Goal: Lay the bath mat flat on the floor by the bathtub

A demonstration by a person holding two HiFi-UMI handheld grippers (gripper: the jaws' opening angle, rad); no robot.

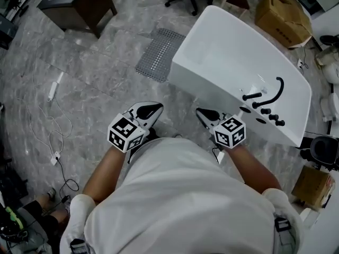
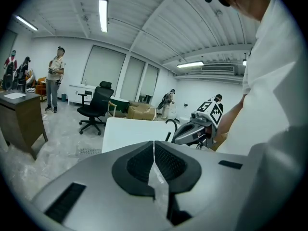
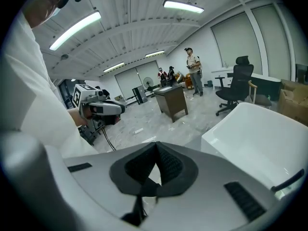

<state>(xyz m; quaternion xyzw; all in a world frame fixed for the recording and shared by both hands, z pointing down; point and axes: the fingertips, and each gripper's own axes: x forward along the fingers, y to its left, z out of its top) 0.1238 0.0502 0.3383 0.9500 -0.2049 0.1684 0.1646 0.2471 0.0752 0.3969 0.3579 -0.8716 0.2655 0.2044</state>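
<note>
A workroom with a grey marbled floor [image 1: 90, 73], strip lights overhead and a desk [image 1: 79, 4] at the far side. The mat [image 1: 159, 54], a grey perforated sheet, lies on that floor well ahead of both claws, nearer the left one's line. Its right edge sits against or just under the side of the tub [image 1: 238, 62]; I cannot tell which. It looks spread out, with no fold or curl showing from the head view, though the tub hides part of that edge. The tub stands ahead and to the right of the right claw, with its tap [image 1: 267, 97] end nearest.

The left claw [image 1: 151, 110] and right claw [image 1: 204, 115] are held close in front of the person's body, near each other, tips forward. Both are clenched on nothing: in each gripper view the ribbed pads [image 2: 168, 162] meet along a line with no thing between them.

By how it lies, the mat seems as good as placed, and what remains is at most a check or a trim. To do that well:
- Walk up and open the jaws before reaching down.
- Take the near edge at two points well apart, staying low to the floor.
- Draw the sheet taut and parallel to the tub's side, so that no edge rides up the wall.

Mind the cable [image 1: 53, 136] on the floor, off to the left of the left claw.
</note>
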